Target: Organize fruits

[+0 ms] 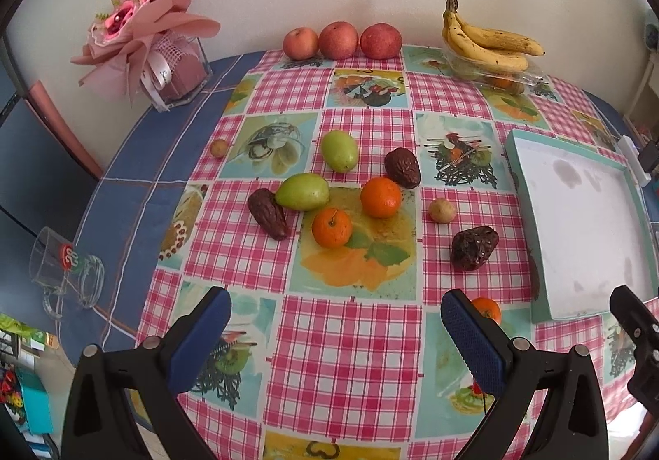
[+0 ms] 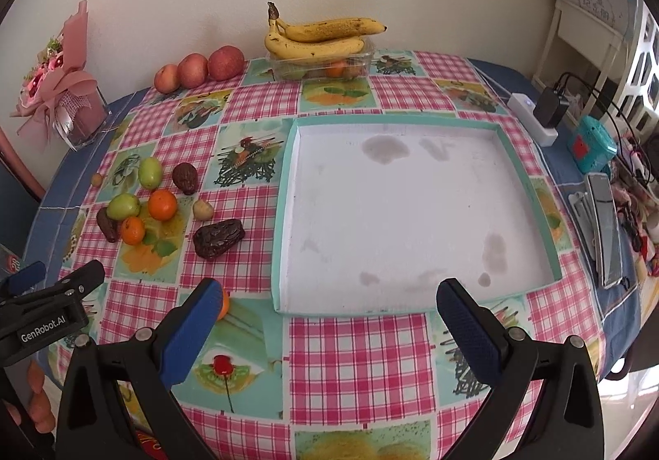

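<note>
At lower frame, both grippers' fingers [image 1: 335, 340] [image 2: 329, 330] gape empty; no fruit [image 1: 332, 227] is in the tray [image 2: 535, 188] yet. Next: grasp one piece.

A pink-and-white checked tablecloth [image 1: 342, 340] with teal fruit panels covered the table, over a navy cloth [image 1: 136, 180]. Orange tangerines [image 1: 379, 197], green fruits [image 1: 339, 150] and dark brown dates [image 1: 473, 248] lay beside a teal-rimmed white tray [image 2: 288, 188]; spotted yellow bananas [image 2: 317, 38] sat behind.
</note>
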{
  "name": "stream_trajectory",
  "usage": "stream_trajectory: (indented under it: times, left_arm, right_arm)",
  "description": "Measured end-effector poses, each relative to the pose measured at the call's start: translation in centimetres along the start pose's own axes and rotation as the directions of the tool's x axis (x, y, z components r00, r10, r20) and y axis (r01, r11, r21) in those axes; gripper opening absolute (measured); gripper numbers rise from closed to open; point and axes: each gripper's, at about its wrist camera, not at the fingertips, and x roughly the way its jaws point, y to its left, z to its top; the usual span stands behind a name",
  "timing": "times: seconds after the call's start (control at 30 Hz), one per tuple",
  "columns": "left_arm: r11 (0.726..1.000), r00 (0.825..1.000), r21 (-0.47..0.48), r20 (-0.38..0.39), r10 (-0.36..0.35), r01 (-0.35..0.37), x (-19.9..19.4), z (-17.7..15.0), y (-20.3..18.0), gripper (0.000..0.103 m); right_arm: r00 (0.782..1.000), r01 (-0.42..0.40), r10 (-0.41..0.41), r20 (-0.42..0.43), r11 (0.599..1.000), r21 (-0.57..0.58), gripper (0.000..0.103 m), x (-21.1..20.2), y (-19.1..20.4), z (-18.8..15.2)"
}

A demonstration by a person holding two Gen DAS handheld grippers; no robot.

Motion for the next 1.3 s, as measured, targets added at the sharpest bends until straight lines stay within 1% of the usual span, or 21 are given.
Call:
stream_trajectory:
  times: [0.17, 0.33, 0.57, 0.7, 1.3]
  left_arm:
    - [1.000, 1.000, 0.004, -0.007, -0.005, 0.005, 0.54, 0.10, -0.09, 0.103]
    - [1.000, 1.000, -0.017, -0.021, -0.021, 0.021, 0.87, -0.09, 0.26, 0.103]
    - [0.999, 0.999, -0.030, -0.013, -0.035, 0.034, 0.72, -0.18, 0.49, 0.103]
    - [0.999, 0.999, -0.039, -0.003, -0.034, 0.034, 0.47, -0.18, 0.67, 0.103]
    - [1.000, 1.000, -0.016, 0.009, -0.023, 0.023, 0.19, -0.19, 0.33, 0.103]
  right_arm:
    - [1.000, 0.015, -0.015, 0.017, 1.000, 0.003, 0.103, 0.39, -0.04, 0.27]
    - [1.000, 0.019, -0.019, 0.008, 1.000, 0.010, 0.103, 0.71, -0.14, 0.23]
    - [1.000, 0.023, -0.023, 0.003, 1.000, 0.006, 0.103, 0.80, -0.02, 0.17]
    - [1.000, 0.024, -0.024, 0.006, 1.000, 0.012, 0.103, 0.69, -0.11, 0.09]
    - [1.000, 0.021, -0.021, 0.020, 1.000, 0.016, 0.103, 0.29, -0.12, 0.03]
